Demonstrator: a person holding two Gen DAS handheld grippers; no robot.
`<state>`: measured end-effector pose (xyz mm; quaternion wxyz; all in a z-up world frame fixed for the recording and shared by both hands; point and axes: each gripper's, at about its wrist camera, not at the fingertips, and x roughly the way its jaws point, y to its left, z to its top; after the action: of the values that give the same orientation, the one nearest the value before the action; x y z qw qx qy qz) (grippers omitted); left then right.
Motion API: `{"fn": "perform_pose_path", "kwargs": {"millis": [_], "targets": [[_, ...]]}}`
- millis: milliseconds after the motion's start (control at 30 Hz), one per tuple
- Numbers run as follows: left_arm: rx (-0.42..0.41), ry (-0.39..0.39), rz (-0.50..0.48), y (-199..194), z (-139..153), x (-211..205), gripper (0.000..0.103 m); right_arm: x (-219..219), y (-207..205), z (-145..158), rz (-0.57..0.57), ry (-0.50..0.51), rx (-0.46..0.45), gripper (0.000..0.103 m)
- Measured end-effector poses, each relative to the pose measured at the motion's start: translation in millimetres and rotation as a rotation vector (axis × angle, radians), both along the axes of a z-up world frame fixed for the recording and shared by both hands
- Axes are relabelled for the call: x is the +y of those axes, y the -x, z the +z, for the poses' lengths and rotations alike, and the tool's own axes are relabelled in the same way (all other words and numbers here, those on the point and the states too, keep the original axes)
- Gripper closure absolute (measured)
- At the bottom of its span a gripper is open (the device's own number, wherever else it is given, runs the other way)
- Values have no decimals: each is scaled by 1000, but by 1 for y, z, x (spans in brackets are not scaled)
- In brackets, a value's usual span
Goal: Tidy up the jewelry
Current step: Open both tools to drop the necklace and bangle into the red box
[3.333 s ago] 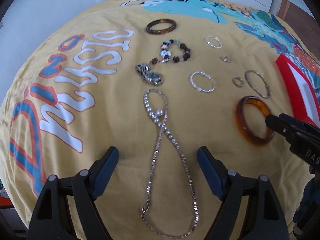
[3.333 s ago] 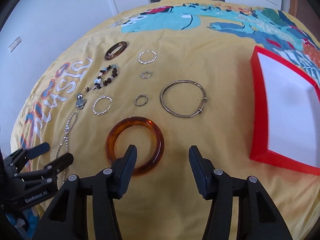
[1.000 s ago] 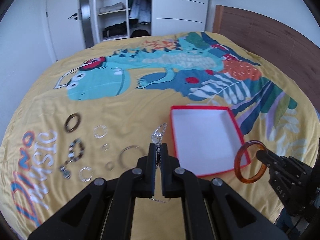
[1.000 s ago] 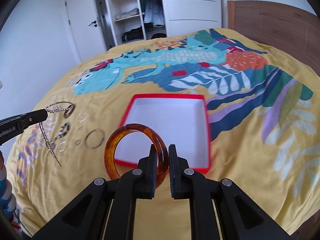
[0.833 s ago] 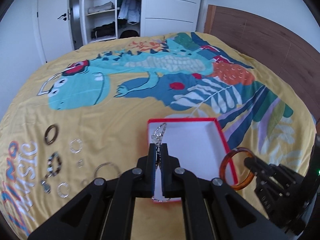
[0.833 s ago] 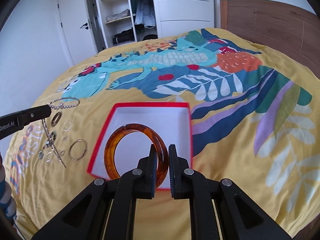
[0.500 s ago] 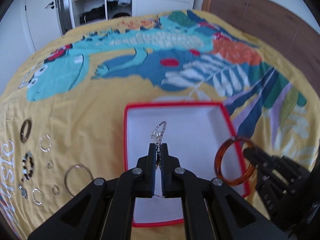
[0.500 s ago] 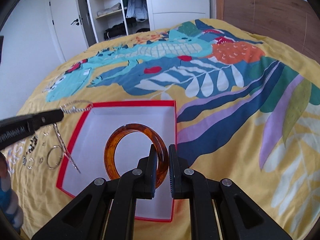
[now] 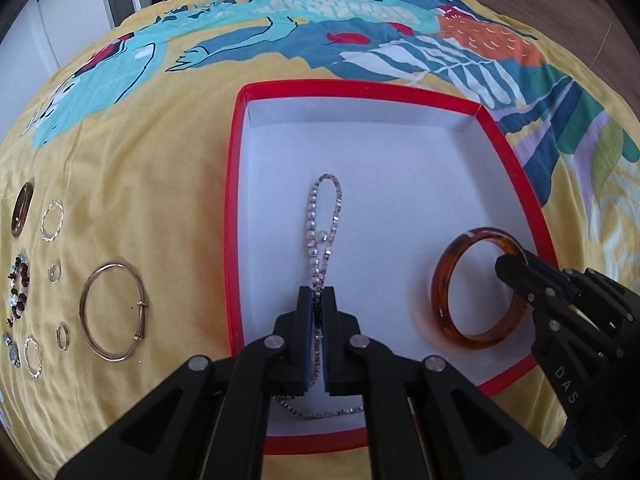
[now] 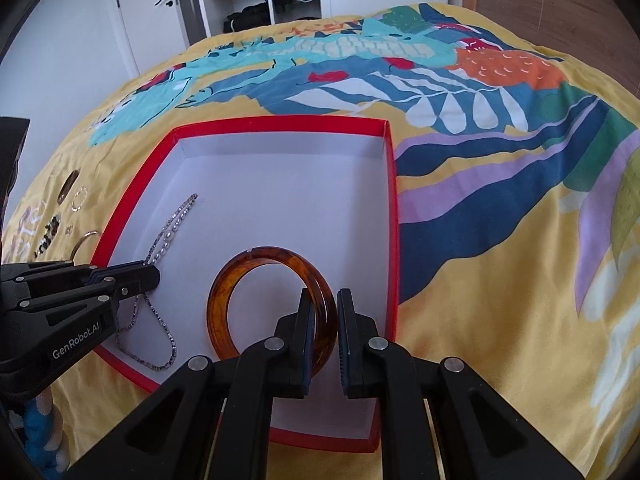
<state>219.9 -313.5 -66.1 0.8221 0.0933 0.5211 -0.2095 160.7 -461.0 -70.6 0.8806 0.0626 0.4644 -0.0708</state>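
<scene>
Jewelry is being gathered into a red box point(image 9: 234, 184) with a white floor, lying on a bed with a yellow dinosaur-print cover point(image 9: 132, 152).

In the left wrist view, the left gripper point(image 9: 318, 300) is closed on a silver necklace point(image 9: 324, 220). The chain's long axis runs from 6 o'clock to 12 o'clock: a narrow loop lies on the box floor pointing toward 12, with a pearl-like bead partway along, and the slack end trails back under the fingers toward 6, curling near the front wall of the box. In the right wrist view the same chain runs on a slant from 8 toward 11 o'clock, along the left side of the box.

The right gripper point(image 10: 322, 312) is clamped on an amber bangle point(image 10: 240, 280), pinching the band at its near right side. The bangle stands on edge in the box, its opening facing the right wrist camera, its lower rim at or just above the white floor; whether it touches I cannot tell. In the left wrist view it sits at 4 o'clock, near the right wall.

On the cover at 9 o'clock from the box lie a large metal bangle point(image 9: 112, 312), several small silver rings point(image 9: 52, 220), a dark brown bangle point(image 9: 22, 210) and a beaded bracelet point(image 9: 20, 284).
</scene>
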Motion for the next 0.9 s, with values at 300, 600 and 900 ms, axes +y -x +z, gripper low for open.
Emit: {"fn": "perform_pose_path", "kwargs": {"millis": [300,600,900], "targets": [[28,14,12,-5,-1,5,97,10,-2,-4,42,56,40,92],[81,64,22,-2,4,11,95,8,7,15,34,68,22,75],[57,125,3,11,34,17,77,5,39,56,-10,52,-45,69]]}}
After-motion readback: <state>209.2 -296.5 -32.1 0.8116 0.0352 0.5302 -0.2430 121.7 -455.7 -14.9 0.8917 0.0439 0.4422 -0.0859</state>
